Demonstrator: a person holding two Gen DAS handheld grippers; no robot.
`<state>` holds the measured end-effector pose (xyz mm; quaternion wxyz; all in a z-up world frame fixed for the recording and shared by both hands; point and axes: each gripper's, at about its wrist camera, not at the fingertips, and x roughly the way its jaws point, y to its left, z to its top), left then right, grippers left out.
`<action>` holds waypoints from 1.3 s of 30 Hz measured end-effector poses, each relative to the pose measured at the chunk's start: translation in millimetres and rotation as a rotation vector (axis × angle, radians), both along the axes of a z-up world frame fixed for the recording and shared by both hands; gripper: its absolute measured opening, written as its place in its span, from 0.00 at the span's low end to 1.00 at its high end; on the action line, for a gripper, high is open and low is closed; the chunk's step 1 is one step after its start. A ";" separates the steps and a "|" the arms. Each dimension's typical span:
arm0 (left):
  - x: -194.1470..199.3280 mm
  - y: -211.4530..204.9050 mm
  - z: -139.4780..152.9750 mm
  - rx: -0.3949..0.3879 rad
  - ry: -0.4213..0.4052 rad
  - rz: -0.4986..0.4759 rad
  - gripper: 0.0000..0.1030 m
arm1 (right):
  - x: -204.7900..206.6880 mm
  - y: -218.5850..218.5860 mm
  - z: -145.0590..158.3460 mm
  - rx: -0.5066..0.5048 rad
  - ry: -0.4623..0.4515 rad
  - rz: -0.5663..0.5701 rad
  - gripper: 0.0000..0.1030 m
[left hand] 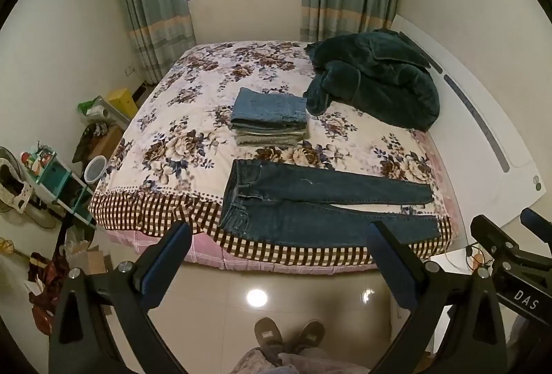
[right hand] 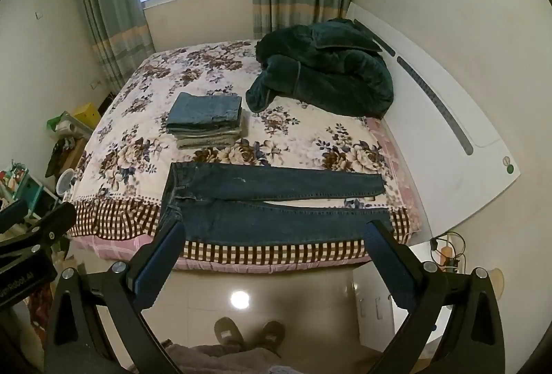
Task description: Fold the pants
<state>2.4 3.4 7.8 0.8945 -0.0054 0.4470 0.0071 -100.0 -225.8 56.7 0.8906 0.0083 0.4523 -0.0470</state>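
While both tools hang back over the floor, the left gripper (left hand: 277,248) and right gripper (right hand: 276,244) stand spread wide, holding nothing. At twelve o'clock just beyond, the jeans (left hand: 310,205) lie flat along the bed (left hand: 179,212) edge; a careless tug could drag them off. Farther at eleven o'clock, the folded stack (left hand: 269,115) might topple if bumped.

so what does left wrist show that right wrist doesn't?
Only left wrist: the right tongs at its right edge, and a round container beside the bed in plain sight. Only right wrist: the left tongs at its left edge, and a white cabinet by the bed's corner. Both: dark jeans spread flat, folded jeans stack, green blanket, both tongs open and empty.
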 end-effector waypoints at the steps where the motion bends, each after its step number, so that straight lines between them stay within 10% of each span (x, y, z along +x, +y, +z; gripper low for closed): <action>1: 1.0 0.6 0.1 0.001 -0.001 -0.001 1.00 | 0.3 0.2 0.3 0.000 0.000 0.001 1.00; 39: -2.9 -1.6 0.1 -0.005 0.002 -0.002 1.00 | -7.7 15.5 -5.8 -0.003 0.005 0.017 1.00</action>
